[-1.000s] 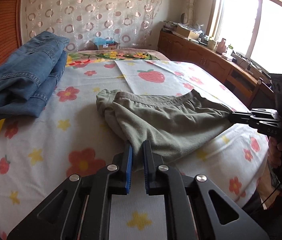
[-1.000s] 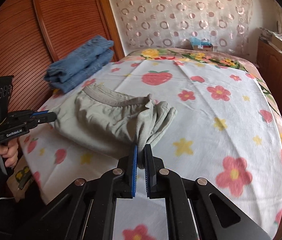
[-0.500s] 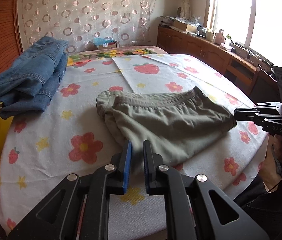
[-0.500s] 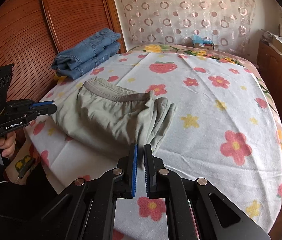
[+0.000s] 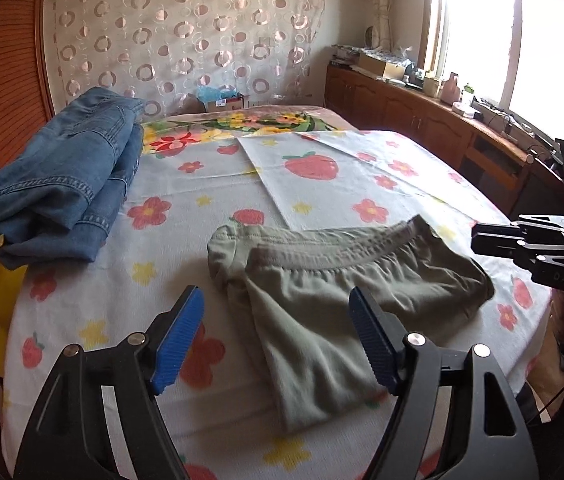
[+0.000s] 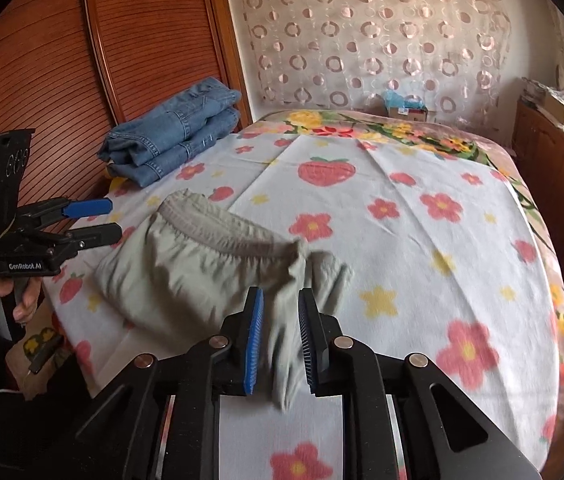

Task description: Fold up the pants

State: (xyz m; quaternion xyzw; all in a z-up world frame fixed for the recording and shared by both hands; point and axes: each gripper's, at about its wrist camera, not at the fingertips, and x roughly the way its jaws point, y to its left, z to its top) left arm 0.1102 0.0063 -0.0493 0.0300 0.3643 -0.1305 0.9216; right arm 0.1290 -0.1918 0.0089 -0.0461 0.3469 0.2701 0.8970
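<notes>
- Folded jeans (image 5: 62, 184) stacked far left on the flowered bedsheet (image 5: 322, 184)
- Left gripper (image 5: 278, 336) spread wide, holding nothing; poised over the near end of the green pants (image 5: 322, 296) lying mid-bed
- Right gripper (image 6: 280, 332) parted narrowly; pants cloth hanging between its blue pads (image 6: 254, 336), blurred

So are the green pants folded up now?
Folded: the green pants lie doubled in a compact bundle on the bed sheet, waistband on top.
</notes>
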